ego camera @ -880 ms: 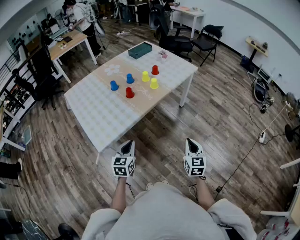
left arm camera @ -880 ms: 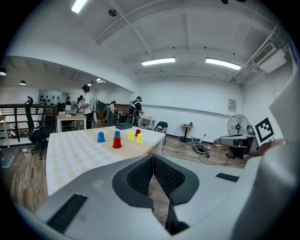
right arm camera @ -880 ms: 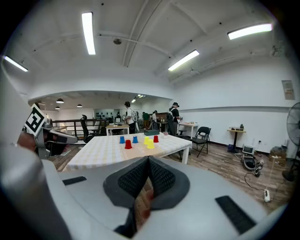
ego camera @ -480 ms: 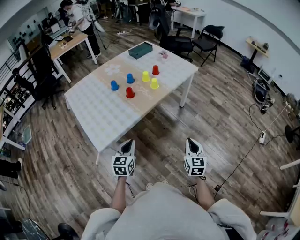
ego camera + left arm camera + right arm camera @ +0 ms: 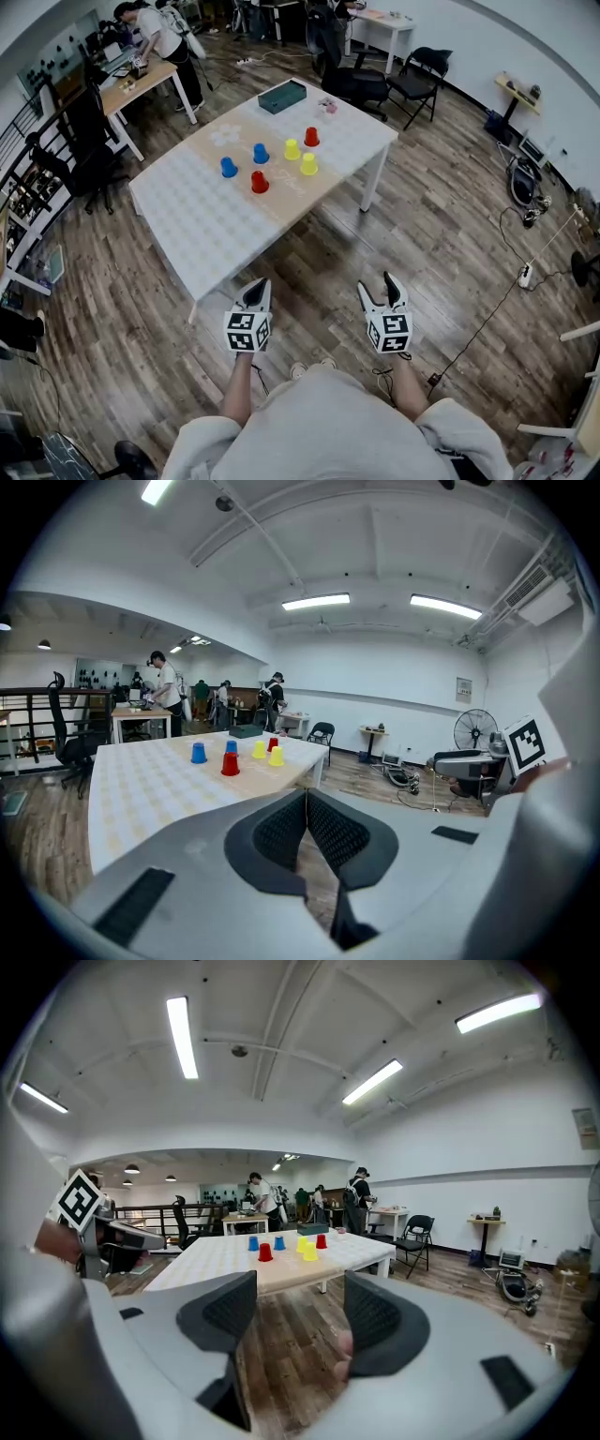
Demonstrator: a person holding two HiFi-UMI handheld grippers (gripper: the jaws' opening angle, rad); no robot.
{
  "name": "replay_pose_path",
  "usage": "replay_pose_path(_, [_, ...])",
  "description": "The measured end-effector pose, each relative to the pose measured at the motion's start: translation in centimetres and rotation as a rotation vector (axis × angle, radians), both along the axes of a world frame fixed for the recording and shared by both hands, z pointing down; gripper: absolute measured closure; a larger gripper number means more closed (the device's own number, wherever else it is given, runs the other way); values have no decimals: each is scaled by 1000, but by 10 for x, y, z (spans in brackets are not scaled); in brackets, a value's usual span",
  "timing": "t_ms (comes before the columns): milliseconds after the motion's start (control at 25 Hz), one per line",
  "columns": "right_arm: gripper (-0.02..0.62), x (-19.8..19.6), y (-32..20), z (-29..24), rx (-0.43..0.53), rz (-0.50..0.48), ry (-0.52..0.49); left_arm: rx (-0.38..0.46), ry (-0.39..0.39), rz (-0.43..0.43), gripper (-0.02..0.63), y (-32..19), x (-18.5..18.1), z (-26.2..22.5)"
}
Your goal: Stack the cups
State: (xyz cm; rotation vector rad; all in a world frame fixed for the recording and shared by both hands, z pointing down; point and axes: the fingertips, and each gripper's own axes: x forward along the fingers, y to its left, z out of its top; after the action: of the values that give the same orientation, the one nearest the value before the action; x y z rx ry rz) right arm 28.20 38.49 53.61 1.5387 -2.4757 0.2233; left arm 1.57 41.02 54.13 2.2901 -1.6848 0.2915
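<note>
1. The jaws of the right gripper have been opened: in the earlier head views they were held together, and now they are spread apart with only bare floor seen between them.
2. The person at the far desk is now found leaning further over its top.

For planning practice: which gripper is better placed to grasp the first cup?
Probably the right gripper: its jaws are apart, while the left gripper has them together. Both hang over the floor, short of the table.
</note>
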Motion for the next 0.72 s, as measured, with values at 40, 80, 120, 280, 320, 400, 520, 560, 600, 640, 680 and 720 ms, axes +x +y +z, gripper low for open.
replay_pose_path(40, [317,1,0,0,-2,-2,0,-2,0,0,592,-1,1,0])
replay_pose_path(80, [318,2,-1,1,-4,-3,0,-4,0,-1,592,-1,2,1])
replay_pose_path(120, [319,3,-1,1,-6,-5,1,-5,0,-1,592,-2,4,0])
replay_pose_path(280, [330,7,1,3,-17,-14,2,-12,0,-1,592,-2,11,1])
replay_pose_path(320, [333,8,1,4,-18,-17,4,-13,0,-1,592,-3,14,2])
replay_pose_path(400, [338,11,-1,7,-22,-25,8,-15,1,-3,592,-5,19,4])
replay_pose_path(520, [341,16,-7,9,-24,-30,12,-17,2,-3,592,-10,27,5])
replay_pose_path(560, [341,17,-9,9,-25,-30,12,-19,2,-2,592,-11,28,6])
replay_pose_path(600, [342,17,-11,9,-25,-29,11,-22,1,-1,591,-13,28,6])
replay_pose_path(640, [342,16,-13,9,-25,-28,9,-25,0,0,592,-15,29,7])
replay_pose_path(680, [343,16,-15,10,-25,-27,9,-27,0,1,592,-17,29,9])
replay_pose_path(720, [344,17,-18,11,-26,-26,10,-29,0,3,592,-20,30,10])
